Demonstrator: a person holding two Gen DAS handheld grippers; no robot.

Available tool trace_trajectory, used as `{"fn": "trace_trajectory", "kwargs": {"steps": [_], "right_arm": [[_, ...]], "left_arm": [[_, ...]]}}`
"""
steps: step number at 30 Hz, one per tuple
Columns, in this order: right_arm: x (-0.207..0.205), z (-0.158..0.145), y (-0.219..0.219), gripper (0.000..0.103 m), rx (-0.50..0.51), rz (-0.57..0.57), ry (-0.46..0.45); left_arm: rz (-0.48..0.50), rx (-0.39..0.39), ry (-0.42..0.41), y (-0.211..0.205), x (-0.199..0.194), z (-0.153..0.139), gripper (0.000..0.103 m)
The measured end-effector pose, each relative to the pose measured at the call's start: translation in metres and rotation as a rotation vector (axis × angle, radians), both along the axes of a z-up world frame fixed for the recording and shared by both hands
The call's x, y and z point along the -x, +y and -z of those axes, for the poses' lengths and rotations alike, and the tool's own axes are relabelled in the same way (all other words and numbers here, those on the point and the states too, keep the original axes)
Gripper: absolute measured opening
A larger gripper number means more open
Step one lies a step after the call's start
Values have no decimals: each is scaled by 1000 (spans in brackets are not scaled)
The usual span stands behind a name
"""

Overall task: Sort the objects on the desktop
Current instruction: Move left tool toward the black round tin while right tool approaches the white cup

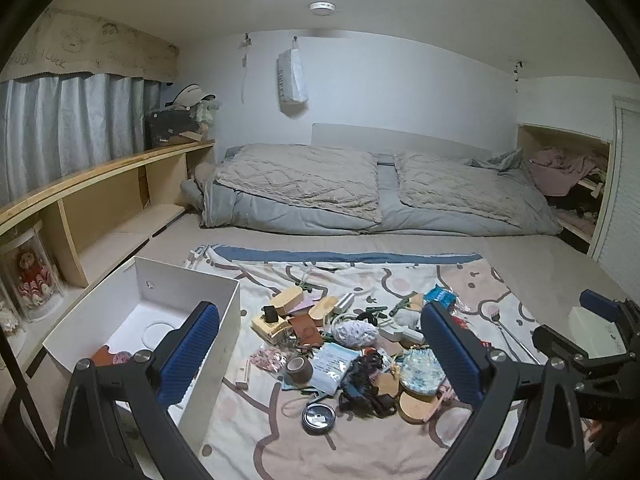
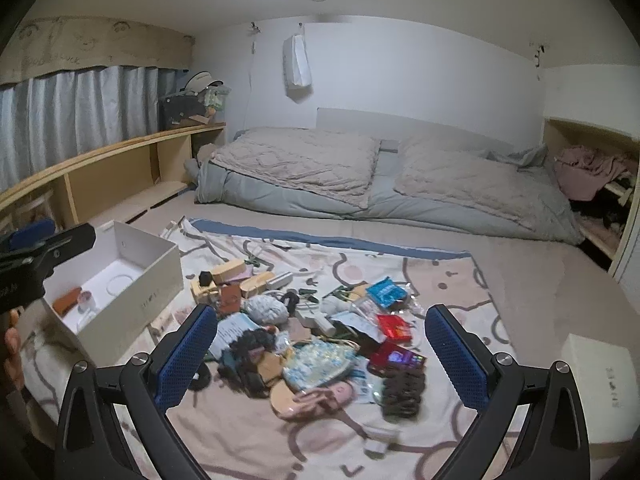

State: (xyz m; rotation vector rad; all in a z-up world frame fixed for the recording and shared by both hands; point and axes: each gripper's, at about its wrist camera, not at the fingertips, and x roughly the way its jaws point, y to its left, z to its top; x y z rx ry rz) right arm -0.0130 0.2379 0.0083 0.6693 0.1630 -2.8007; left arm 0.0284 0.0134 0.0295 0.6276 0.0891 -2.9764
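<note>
A pile of small objects (image 1: 352,344) lies on a patterned cloth (image 1: 360,440): a round tin (image 1: 318,419), a tape roll (image 1: 299,369), a floral pouch (image 1: 422,372), wooden pieces and packets. The pile also shows in the right wrist view (image 2: 312,340), with a red packet (image 2: 394,327) and a dark hair piece (image 2: 402,392). An open white box (image 1: 188,312) at the left holds a brown item (image 1: 105,357); it shows too in the right wrist view (image 2: 132,292). My left gripper (image 1: 320,350) is open and empty above the pile. My right gripper (image 2: 320,354) is open and empty above the pile.
A second white box (image 2: 600,384) sits at the right edge of the cloth. Folded grey bedding (image 1: 380,188) lies behind. A wooden shelf (image 1: 104,196) runs along the left wall, with a doll in a clear case (image 1: 32,276).
</note>
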Motion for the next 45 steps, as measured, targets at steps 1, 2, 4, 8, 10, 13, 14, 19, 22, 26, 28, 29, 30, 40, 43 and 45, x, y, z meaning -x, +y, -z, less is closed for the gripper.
{"fn": "trace_trajectory", "kwargs": {"steps": [1, 2, 4, 8, 10, 13, 14, 19, 22, 26, 28, 29, 30, 40, 43, 45], "right_arm": [[-2, 2, 3, 103, -11, -1, -1], [-4, 3, 5, 103, -18, -1, -1], [-7, 7, 12, 103, -30, 7, 3], [-10, 15, 24, 103, -18, 20, -19], [-11, 19, 29, 103, -14, 35, -27], [-12, 27, 38, 103, 6, 49, -35], [-12, 31, 41, 103, 11, 55, -41], [-5, 47, 53, 103, 10, 94, -59], [4, 55, 58, 103, 15, 115, -78], [7, 67, 63, 103, 24, 153, -75], [8, 75, 67, 103, 31, 156, -89], [10, 78, 67, 103, 27, 154, -92], [11, 81, 67, 103, 12, 155, -90], [24, 114, 67, 103, 8, 171, -120], [30, 129, 62, 103, -28, 165, -160], [35, 139, 60, 103, -56, 162, -189]], "left_arm": [[3, 5, -4, 2, -1, 1, 102], [4, 12, -5, 3, -2, 2, 102], [-2, 13, 5, 4, -4, 4, 102], [-10, -18, -8, 0, -2, 17, 102], [-14, -15, -20, -1, 2, 23, 102], [-11, -6, -24, -2, 4, 31, 102], [-11, -5, -23, -3, 5, 34, 102], [-4, 1, -32, -9, 9, 56, 102], [10, -2, -32, -10, 12, 69, 102], [40, 7, -27, -9, 16, 85, 102], [55, 20, -26, -6, 18, 92, 102], [64, 22, -26, -5, 19, 95, 102], [75, 24, -26, -3, 20, 98, 102], [134, 20, -56, 6, 27, 127, 102], [133, 37, -85, 5, 32, 141, 102], [134, 66, -99, 6, 35, 150, 102]]}}
